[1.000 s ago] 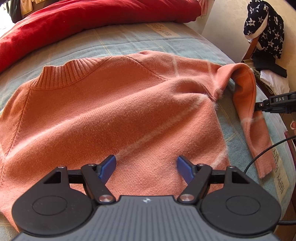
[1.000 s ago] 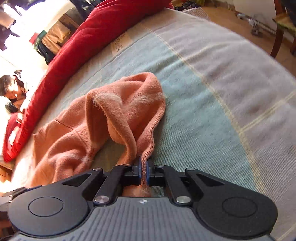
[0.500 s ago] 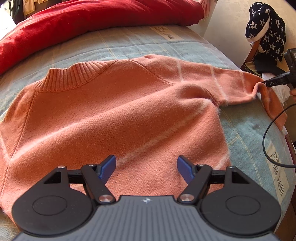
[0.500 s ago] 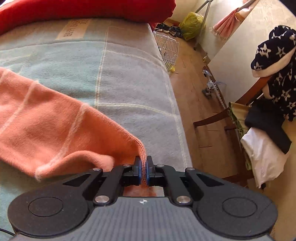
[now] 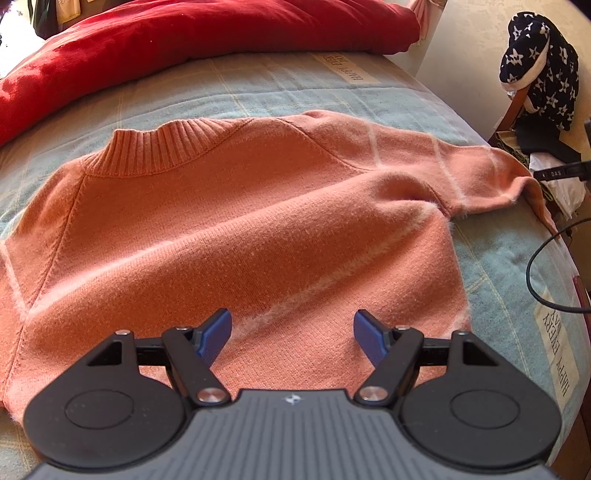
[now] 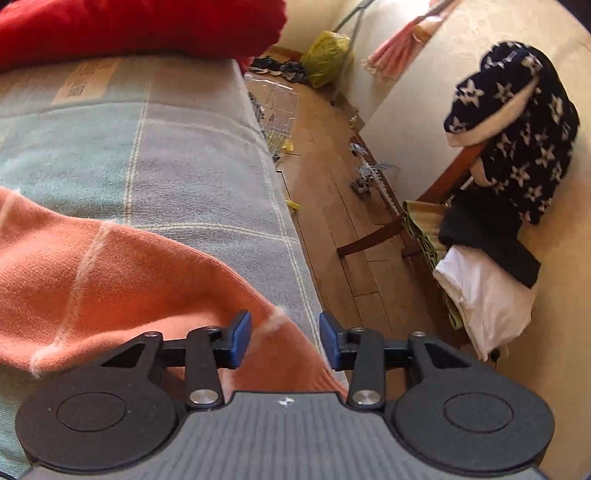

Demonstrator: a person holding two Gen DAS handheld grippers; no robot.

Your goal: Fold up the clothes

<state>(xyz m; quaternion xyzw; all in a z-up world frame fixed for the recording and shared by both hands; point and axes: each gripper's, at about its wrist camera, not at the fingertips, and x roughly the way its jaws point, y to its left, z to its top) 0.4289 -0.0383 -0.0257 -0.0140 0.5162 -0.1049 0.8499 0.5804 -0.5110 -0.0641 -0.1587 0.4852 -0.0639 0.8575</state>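
1. Pale blue checked blanket (image 5: 280, 85) covers a bed, with a red quilt (image 5: 184, 33) heaped along its far side.
2. An orange sweater (image 5: 236, 221) lies flat on the blanket, ribbed collar (image 5: 151, 151) toward the quilt, thin pale stripes across the knit.
3. Its one sleeve (image 5: 480, 177) stretches out to the bed's edge, and the cuff droops over that edge.
4. The left gripper (image 5: 291, 334) hovers over the sweater's lower body, its blue pads (image 5: 216, 334) spread wide with nothing between them.
5. The right gripper (image 6: 285, 339) sits at the bed's edge above the sleeve end (image 6: 280, 347). Its jaws are apart; the cloth lies in the gap, and neither pad presses it.
6. Beyond the bed, a wooden floor (image 6: 325, 192) holds a wire basket (image 6: 277, 107) and a yellow bag (image 6: 327, 55).
7. A chair (image 6: 373, 236) by the wall carries white and dark clothes, with a navy star-print garment (image 6: 524, 122) draped over its back.
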